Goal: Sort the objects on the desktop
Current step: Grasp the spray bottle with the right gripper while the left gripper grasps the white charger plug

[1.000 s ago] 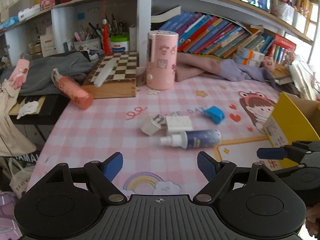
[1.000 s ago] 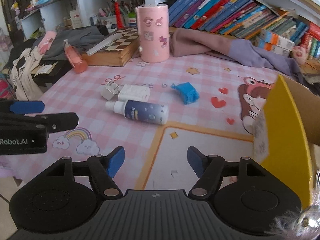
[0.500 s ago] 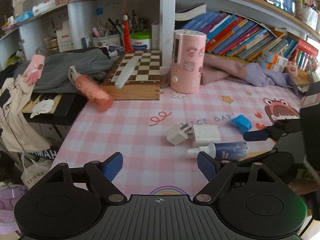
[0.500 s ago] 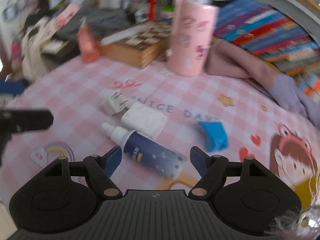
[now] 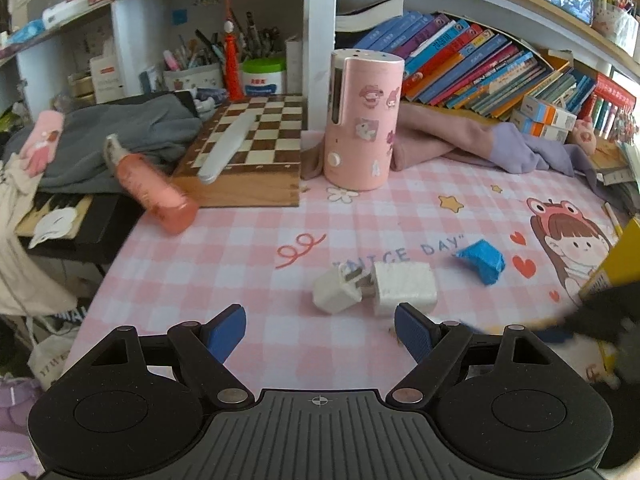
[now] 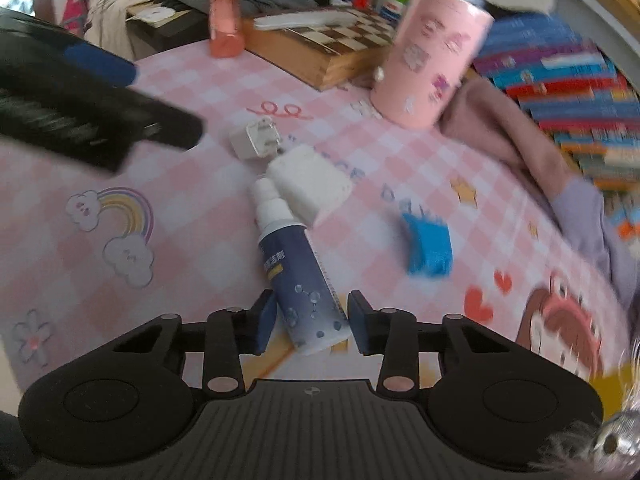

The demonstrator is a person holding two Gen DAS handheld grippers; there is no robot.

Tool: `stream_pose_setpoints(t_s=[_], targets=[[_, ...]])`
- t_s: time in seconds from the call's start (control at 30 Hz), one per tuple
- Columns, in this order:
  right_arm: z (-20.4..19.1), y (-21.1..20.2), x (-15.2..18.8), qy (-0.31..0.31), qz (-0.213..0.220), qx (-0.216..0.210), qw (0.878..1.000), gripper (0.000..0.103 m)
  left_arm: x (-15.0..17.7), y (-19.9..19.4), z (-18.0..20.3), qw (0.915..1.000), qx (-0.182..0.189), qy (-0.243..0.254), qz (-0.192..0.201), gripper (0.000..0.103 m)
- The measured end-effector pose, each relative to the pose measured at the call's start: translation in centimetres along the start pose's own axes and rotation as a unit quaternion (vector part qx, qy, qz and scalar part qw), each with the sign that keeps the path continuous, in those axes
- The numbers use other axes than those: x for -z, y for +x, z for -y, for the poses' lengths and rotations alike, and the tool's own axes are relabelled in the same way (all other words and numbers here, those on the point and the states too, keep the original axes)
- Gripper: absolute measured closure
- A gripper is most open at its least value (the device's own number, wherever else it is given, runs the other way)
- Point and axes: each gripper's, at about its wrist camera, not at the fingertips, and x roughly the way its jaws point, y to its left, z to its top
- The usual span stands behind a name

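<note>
A dark blue spray bottle [image 6: 298,276] with a white nozzle lies on the pink checked mat [image 6: 192,240]. My right gripper [image 6: 312,324] is closing round its base, and both blue pads touch its sides. A white charger block [image 6: 310,184], a small white plug adapter [image 6: 254,140] and a blue clip-like piece [image 6: 430,250] lie just beyond it. My left gripper [image 5: 320,328] stands open above the mat with nothing between its fingers. The plug adapter [image 5: 334,294] and the charger block [image 5: 404,288] lie just ahead of it.
A tall pink cylinder [image 5: 362,120], a wooden chessboard [image 5: 256,148] and a pink bottle [image 5: 154,192] stand at the back. Pink and purple clothes [image 5: 500,144] lie below the bookshelf. A yellow box [image 5: 618,264] sits at the right edge. The mat's left edge drops off beside a dark stand [image 5: 80,224].
My right gripper has rolled and come down onto the spray bottle, and its jaws have narrowed onto it. My left gripper has drifted closer to the chargers, still open.
</note>
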Motion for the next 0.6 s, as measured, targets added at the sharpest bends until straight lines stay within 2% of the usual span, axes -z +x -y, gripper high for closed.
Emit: stream_pose_setpoints(t_s=[0.07, 0.2, 0.27, 0.37, 0.5, 0.6], targets=[[0.5, -0.7, 0.8, 0.034, -0.008, -0.007, 0.999, 0.070, -0.5, 1.2, 0.2, 1.0000, 0.002, -0.002, 0.004, 0.019], [1.0, -1.7, 2.3, 0.082, -0.015, -0.018, 0.996, 0.072, -0.9, 3.7, 1.2, 0.9996, -0.019, 0.019, 0.000, 0.020], [1.1, -2.0, 2.7, 0.088, -0.011, -0.023, 0.996, 0.072, -1.0, 4.8, 1.2, 0.9996, -0.022, 0.016, -0.008, 0.025], [1.3, -1.7, 2.6, 0.092, -0.008, -0.029, 0.995, 0.072, -1.1, 5.9, 0.7, 0.9996, -0.010, -0.015, -0.022, 0.037], [1.3, -1.3, 2.7, 0.098, -0.012, -0.032, 0.995, 0.071, -1.2, 6.7, -0.3, 0.9972, 0.014, -0.070, -0.020, 0.040], [1.7, -0.7, 2.5, 0.102, -0.016, -0.038, 0.994, 0.070, -1.1, 6.9, -0.8, 0.9954, 0.027, -0.090, -0.019, 0.045]])
